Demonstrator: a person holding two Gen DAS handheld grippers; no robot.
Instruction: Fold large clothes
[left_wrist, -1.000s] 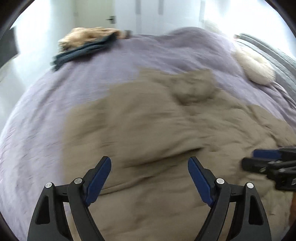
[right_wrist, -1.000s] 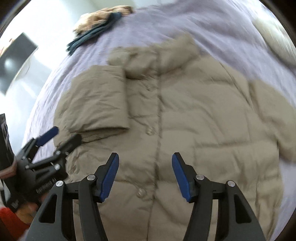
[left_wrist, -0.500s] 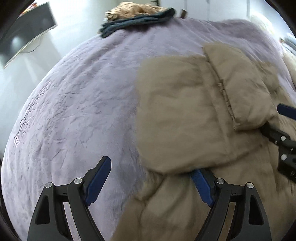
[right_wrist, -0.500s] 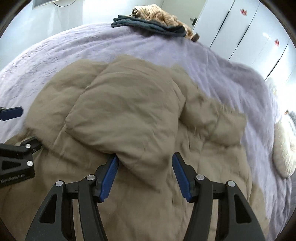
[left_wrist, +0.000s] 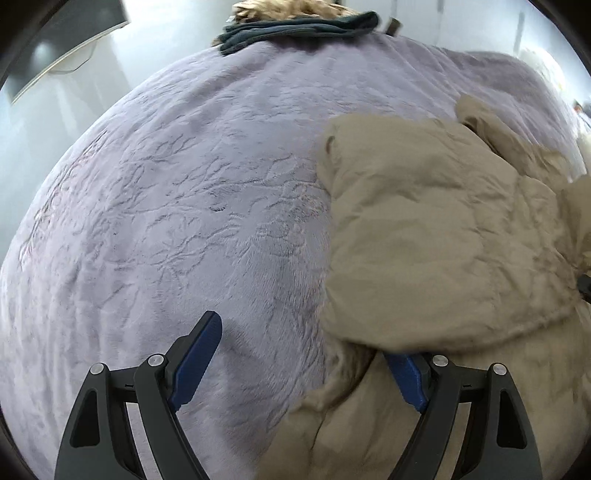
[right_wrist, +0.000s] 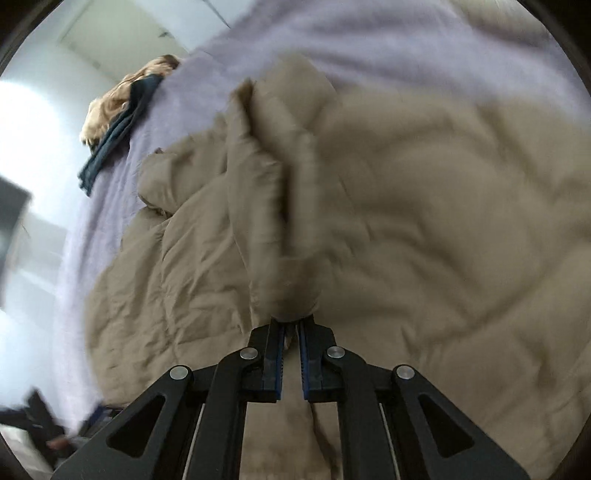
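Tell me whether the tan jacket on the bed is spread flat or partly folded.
Partly folded. The jacket has a sleeve doubled over its body, and the right gripper, whose jaws have just closed, pinches a fold of it.

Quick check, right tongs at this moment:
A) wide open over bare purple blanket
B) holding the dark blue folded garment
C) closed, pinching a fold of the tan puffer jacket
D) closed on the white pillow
C: in the right wrist view the right tongs stand nearly together after just closing, with a raised fold of the tan puffer jacket gathered between their tips.
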